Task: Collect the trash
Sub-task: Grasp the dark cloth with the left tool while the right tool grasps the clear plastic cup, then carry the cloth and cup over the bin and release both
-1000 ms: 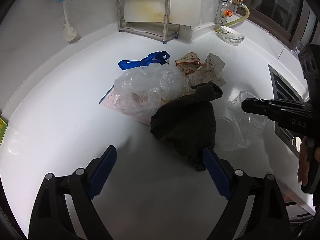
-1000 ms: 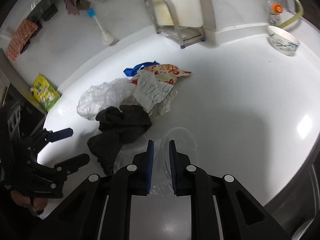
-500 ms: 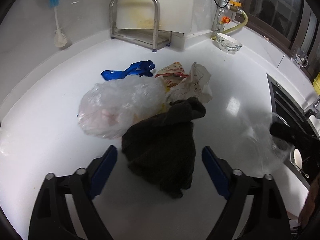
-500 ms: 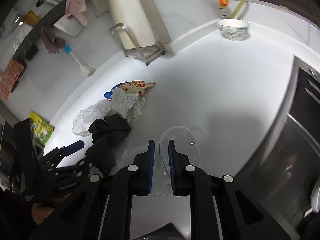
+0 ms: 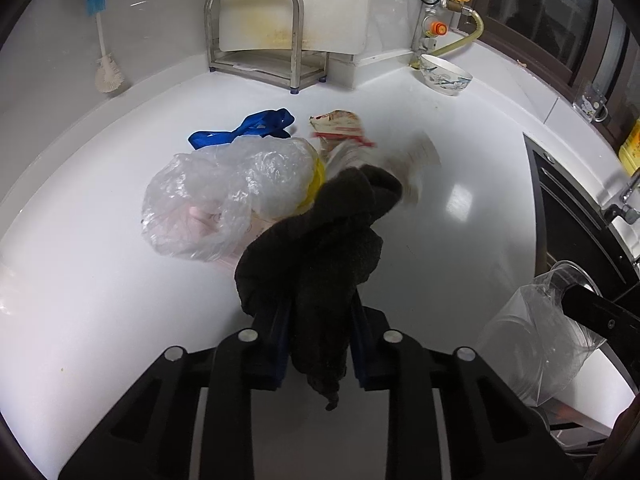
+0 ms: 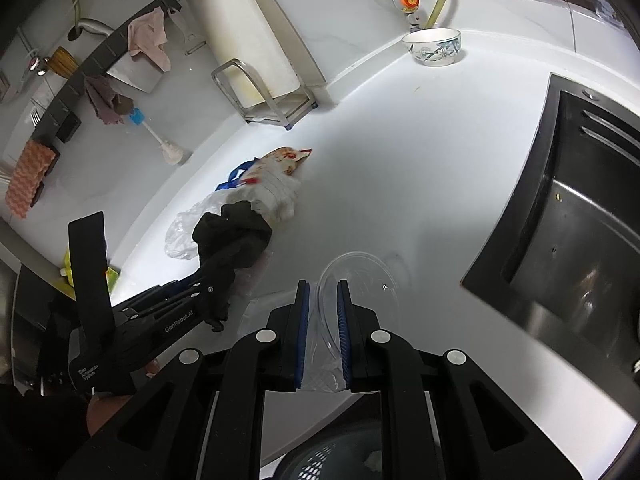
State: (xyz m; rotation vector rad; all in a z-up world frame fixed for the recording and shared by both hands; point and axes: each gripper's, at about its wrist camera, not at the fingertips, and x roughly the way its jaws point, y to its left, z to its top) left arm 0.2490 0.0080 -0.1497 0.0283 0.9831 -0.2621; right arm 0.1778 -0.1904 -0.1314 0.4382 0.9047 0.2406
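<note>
Left tool [image 5: 318,344] closing onto dark cloth [image 5: 320,240] (pads pressing).

Matt fuzzy dark cloth [image 5: 320,232], crinkled clear plastic bag [image 5: 228,196] (glossy), smooth white countertop [image 5: 460,208].

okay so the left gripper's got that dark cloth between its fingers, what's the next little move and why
Probably lift the dark cloth straight up. The left gripper is closing with the cloth between its fingers, but the cloth's far end lies against the clear plastic bag and wrappers; a lift would free it without dragging them.
</note>
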